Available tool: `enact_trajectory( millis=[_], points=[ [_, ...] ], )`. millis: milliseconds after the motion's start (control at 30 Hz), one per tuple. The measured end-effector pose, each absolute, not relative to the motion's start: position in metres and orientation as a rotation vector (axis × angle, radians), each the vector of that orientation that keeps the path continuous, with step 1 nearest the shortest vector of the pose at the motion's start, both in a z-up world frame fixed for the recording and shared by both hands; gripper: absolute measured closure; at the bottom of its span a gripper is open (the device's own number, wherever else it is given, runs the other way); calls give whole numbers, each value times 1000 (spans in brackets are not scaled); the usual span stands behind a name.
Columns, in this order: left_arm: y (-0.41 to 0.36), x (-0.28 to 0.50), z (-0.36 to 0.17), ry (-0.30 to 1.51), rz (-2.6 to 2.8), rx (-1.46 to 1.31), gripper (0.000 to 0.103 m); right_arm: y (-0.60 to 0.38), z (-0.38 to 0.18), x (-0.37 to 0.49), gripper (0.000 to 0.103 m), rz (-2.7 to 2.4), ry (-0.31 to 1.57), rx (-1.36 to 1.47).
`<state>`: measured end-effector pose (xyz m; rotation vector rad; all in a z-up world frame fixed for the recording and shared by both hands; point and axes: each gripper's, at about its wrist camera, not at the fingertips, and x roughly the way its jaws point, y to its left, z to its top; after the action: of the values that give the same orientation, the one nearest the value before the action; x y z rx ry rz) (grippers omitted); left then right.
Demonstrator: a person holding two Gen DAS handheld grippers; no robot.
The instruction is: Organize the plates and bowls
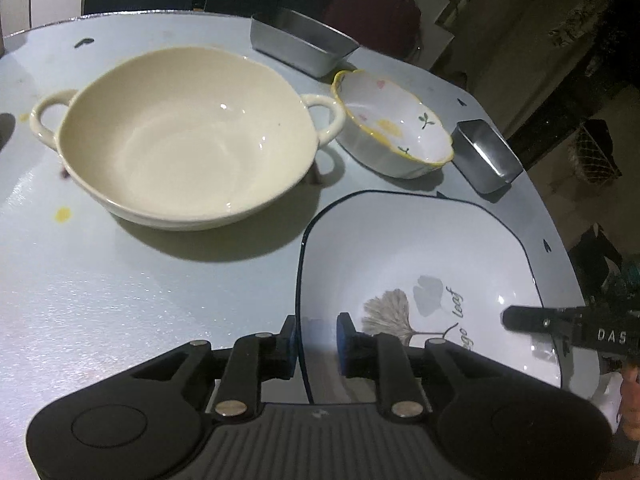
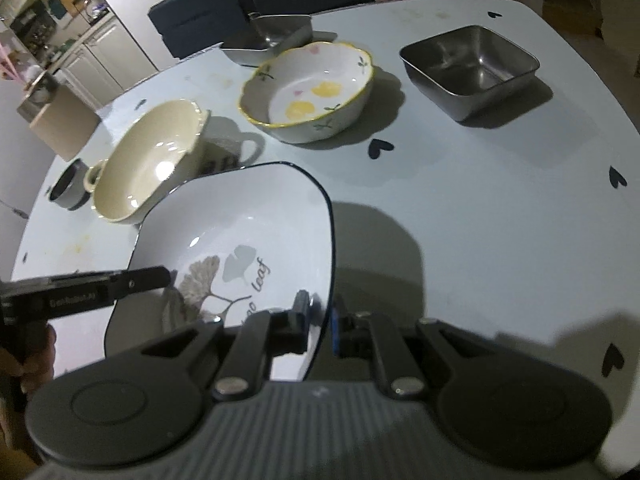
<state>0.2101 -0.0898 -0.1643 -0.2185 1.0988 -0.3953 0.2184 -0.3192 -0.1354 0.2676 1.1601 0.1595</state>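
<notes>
Both grippers are on the square ginkgo-leaf plate [image 1: 420, 264] now, one at each side of its dark rim, and the plate sits low over the pale blue table [image 1: 120, 300], near its front edge. The right gripper [image 2: 322, 322] is clenched on the plate's rim, one pad inside, one outside, tight against the edge. The left gripper [image 1: 316, 338] straddles the opposite rim, but there is a clear gap between its inner pad and the rim, so it reads as let go or nearly so. My read: this is the put-down of the plate, with the release half made. Next the right jaws need to part too, then both tools lift clear without dragging the rim. Taking the plate as landmark: the cream two-handled bowl [image 1: 184, 140] stands just beyond it to the left, the small flowered bowl [image 1: 394, 124] straight beyond, a steel tin [image 1: 486, 156] beyond its far right corner. The left wrist view shows the cream bowl whole, both handles. The right wrist view alone shows the square steel tin's [image 2: 470, 68] empty inside, a dark cup [image 2: 68, 190] beyond the cream bowl, and a hand on the other tool.
</notes>
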Motion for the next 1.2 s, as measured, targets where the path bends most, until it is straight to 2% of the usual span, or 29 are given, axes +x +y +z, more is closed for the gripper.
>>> enact_trajectory(
  millis=[600,1200],
  points=[
    [-88,222,-169,1083,-390,-152,81,-313,-153,257,89,123,1160,207],
    [-94,217,-160,1062,-409,-73,88,-312,-165,263,83,136,1175,154]
  ],
)
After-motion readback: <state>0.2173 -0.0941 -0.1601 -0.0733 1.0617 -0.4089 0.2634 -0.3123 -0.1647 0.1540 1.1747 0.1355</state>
